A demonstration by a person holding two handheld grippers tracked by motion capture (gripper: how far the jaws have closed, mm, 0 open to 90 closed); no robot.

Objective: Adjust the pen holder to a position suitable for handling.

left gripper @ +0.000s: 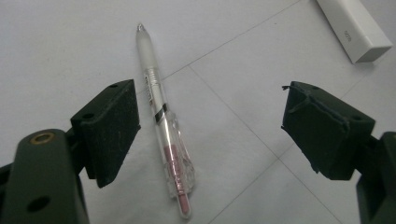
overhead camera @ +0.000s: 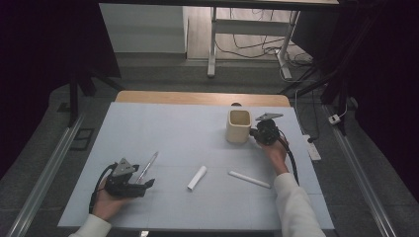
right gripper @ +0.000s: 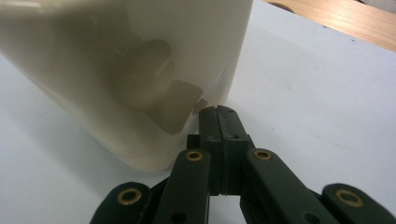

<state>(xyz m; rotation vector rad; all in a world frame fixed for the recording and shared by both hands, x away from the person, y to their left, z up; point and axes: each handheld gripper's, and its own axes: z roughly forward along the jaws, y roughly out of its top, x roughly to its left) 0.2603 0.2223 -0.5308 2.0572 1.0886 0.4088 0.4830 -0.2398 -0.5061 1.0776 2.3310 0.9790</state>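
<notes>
A clear pen [left gripper: 161, 116] with a pink insert lies flat on the pale mat, its tip pointing away. My left gripper [left gripper: 210, 126] is open and straddles it, the pen lying closer to the left jaw and touching neither. From above, the left gripper [overhead camera: 142, 177] sits at the front left with the pen [overhead camera: 149, 165] running out ahead of it. A cream square cup [overhead camera: 239, 126] stands upright at the back right. My right gripper [overhead camera: 253, 132] is shut with nothing between its jaws. Its tips [right gripper: 218, 112] rest at the cup's [right gripper: 130, 70] lower side wall.
A short white tube [overhead camera: 197, 177] and a thin white stick [overhead camera: 249, 179] lie on the mat [overhead camera: 173, 128] near the front middle. The white tube's end [left gripper: 355, 28] shows beyond the left jaws. A wooden table edge [overhead camera: 197, 97] runs behind the mat.
</notes>
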